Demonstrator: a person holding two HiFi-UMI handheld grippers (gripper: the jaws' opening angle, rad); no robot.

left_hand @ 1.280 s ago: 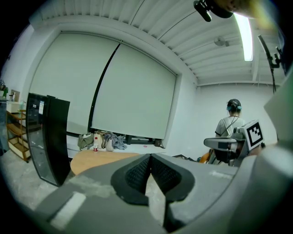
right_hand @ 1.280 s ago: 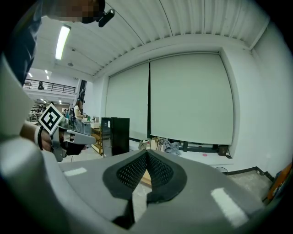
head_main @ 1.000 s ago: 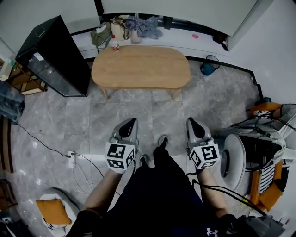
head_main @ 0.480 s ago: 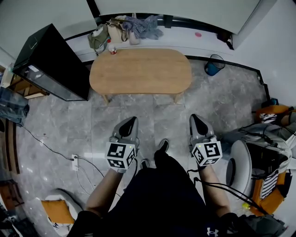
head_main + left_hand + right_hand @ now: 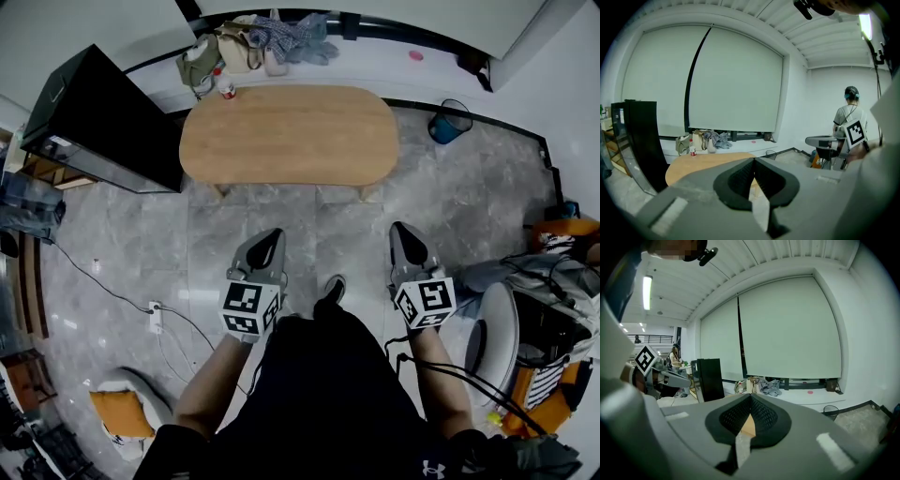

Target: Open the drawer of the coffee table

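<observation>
We are in a big work room, like a test lab. We see a wooden coffee table (image 5: 289,134) on a grey stone floor (image 5: 450,202), a black cabinet (image 5: 103,117), wide white blinds (image 5: 736,79), loose cables (image 5: 98,283) and another person (image 5: 848,117) far off.

black cabinet (image 5: 103,122), blue bin (image 5: 450,125), bags and clothes (image 5: 258,42) on ledge (image 5: 375,67), orange cushion (image 5: 120,413)

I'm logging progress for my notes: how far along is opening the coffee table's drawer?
Done: nothing; the coffee table shows no open drawer. In hand: left gripper and right gripper, both shut and empty, hang over the floor short of it. Left: reach it, find the drawer, grip, pull.
</observation>
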